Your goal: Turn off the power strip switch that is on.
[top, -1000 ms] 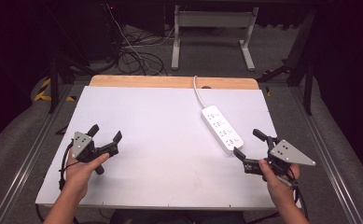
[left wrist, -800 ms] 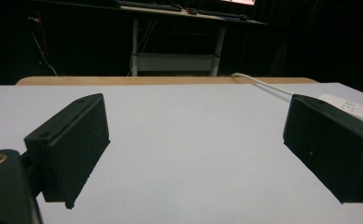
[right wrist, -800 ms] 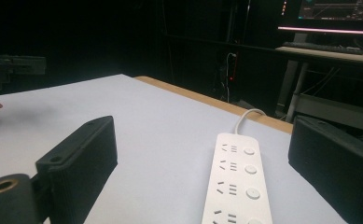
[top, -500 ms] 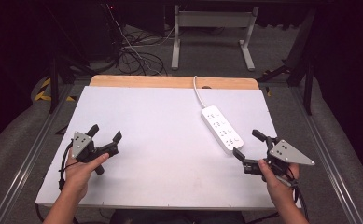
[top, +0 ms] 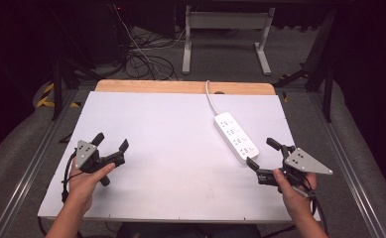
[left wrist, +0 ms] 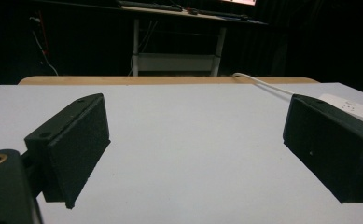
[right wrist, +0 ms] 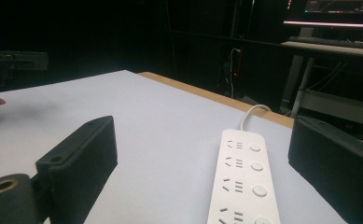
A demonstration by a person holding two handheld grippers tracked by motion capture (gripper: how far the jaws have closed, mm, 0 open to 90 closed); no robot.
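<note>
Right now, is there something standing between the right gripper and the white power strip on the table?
Nothing visible stands in the way. The right gripper is open, and the power strip lies just ahead of it on the bare white table. In the right gripper view the power strip shows between the jaws with only bare tabletop before it.

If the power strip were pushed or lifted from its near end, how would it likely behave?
The power strip lies flat, long and boxy, so it would probably slide, not roll or tip. Its smooth white casing may be slippery between jaws. Its cord trails over the table's far edge and would likely tug or pivot it.
</note>
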